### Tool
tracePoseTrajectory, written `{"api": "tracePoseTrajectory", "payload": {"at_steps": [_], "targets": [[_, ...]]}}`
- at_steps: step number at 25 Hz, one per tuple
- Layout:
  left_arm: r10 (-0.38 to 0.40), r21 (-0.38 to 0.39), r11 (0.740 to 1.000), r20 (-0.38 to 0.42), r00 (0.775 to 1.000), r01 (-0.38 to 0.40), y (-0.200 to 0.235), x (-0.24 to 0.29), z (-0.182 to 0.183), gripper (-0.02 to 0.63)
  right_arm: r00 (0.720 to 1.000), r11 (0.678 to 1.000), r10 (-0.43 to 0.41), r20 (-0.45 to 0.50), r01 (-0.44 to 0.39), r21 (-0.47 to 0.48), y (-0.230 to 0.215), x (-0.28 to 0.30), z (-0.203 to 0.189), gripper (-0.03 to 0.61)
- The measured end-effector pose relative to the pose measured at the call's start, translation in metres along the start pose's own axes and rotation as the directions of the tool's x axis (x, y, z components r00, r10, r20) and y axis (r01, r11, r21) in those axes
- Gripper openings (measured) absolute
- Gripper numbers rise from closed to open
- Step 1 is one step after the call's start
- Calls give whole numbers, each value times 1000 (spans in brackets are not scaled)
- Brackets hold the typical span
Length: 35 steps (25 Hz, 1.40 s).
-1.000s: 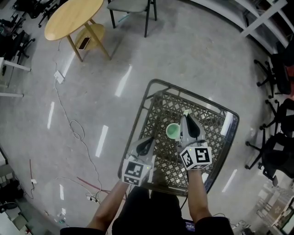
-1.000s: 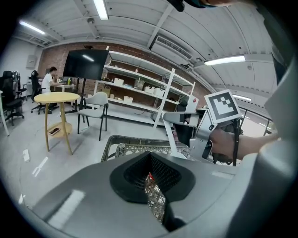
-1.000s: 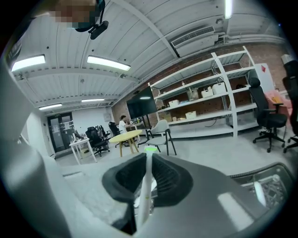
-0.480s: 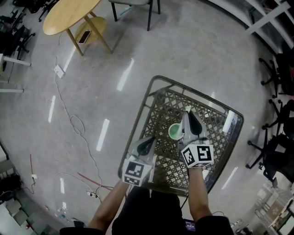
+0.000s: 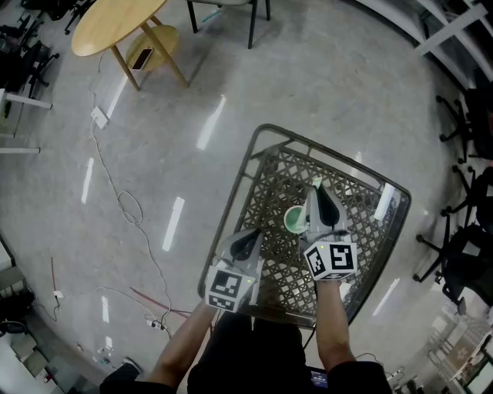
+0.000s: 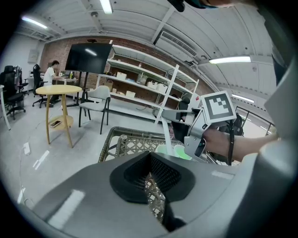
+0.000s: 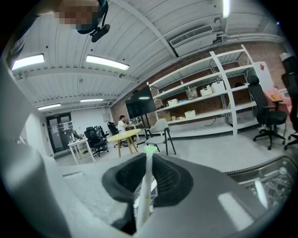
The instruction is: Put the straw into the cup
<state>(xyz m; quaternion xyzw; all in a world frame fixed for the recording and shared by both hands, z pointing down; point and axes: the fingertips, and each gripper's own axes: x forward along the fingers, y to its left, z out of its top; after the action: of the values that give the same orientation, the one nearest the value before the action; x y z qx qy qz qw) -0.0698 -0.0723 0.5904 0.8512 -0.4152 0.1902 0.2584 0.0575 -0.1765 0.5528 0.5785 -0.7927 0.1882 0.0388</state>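
Note:
A green cup [image 5: 293, 220] stands upright near the middle of the dark wicker table [image 5: 262, 181]. My right gripper [image 5: 316, 194] is just right of the cup, shut on a white straw [image 7: 145, 186] with a green tip. In the left gripper view the straw [image 6: 166, 132] slants down from those jaws to the cup [image 6: 184, 151]; whether its lower end is inside the cup I cannot tell. My left gripper [image 5: 247, 238] hovers over the table's near left part, shut with nothing in it [image 6: 150, 171].
A white object [image 5: 383, 202] lies at the table's right edge. On the floor beyond stand a round wooden table [image 5: 123, 27] and a chair [image 5: 223, 8]. Cables [image 5: 123, 208] run at the left, office chairs [image 5: 470, 115] at the right.
The right gripper has sunk a little beside the cup with the straw in it. The left gripper has kept still.

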Motion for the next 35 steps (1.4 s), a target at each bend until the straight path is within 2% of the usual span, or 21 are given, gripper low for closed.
{"api": "tracePoseTrajectory", "payload": {"at_steps": [27, 31, 35], "targets": [[2, 4, 1000, 6, 1000, -2, -13, -16, -8, 6, 999, 999, 27, -47, -28, -22, 10, -23, -22, 46], [6, 7, 1000, 11, 1000, -6, -14, -21, -8, 6, 998, 999, 17, -60, -20, -40, 10, -27, -25, 110], [12, 14, 1000, 21, 1000, -13, -15, -28, -3, 6, 998, 999, 18, -60, -21, -50, 13, -33, -22, 126]]}}
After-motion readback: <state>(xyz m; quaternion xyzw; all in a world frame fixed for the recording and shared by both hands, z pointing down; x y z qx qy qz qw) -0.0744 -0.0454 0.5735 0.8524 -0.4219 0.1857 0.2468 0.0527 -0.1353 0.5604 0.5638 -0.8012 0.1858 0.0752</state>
